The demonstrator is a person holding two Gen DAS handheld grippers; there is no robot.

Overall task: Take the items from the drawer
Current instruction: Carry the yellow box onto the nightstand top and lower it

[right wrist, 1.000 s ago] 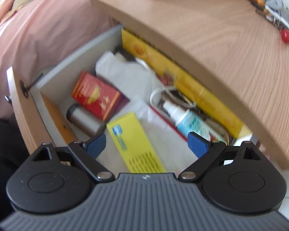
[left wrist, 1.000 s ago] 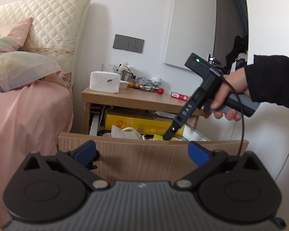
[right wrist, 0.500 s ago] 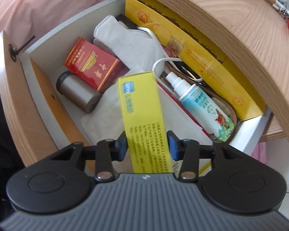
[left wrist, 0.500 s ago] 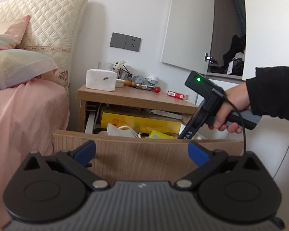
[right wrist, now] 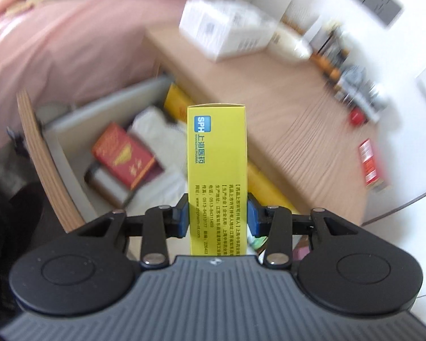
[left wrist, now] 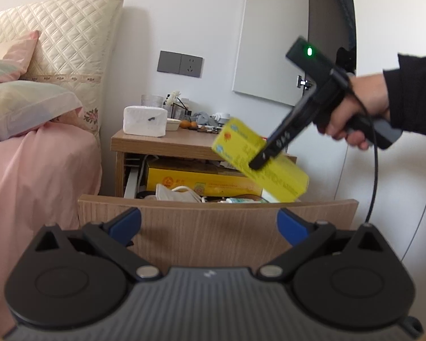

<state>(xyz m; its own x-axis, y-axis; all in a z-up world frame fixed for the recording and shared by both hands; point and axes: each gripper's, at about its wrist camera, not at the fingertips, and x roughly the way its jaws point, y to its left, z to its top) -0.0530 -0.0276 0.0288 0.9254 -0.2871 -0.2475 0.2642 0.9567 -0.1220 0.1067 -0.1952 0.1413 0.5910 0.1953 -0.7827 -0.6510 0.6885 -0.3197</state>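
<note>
Right wrist view: right claw (right wrist: 218,218) clenched on yellow box (right wrist: 217,156), held above open drawer (right wrist: 71,153). Left claw (left wrist: 209,221) released, near drawer front. Nightstand worktop (right wrist: 312,142) right; pink bed (left wrist: 42,170) left.

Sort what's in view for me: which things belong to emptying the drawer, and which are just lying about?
Job: yellow medicine box clamped in the right gripper; open drawer; red box, face mask and long yellow box inside it.

Lying about: tissue box, small red pack, pillows, wall socket.
</note>
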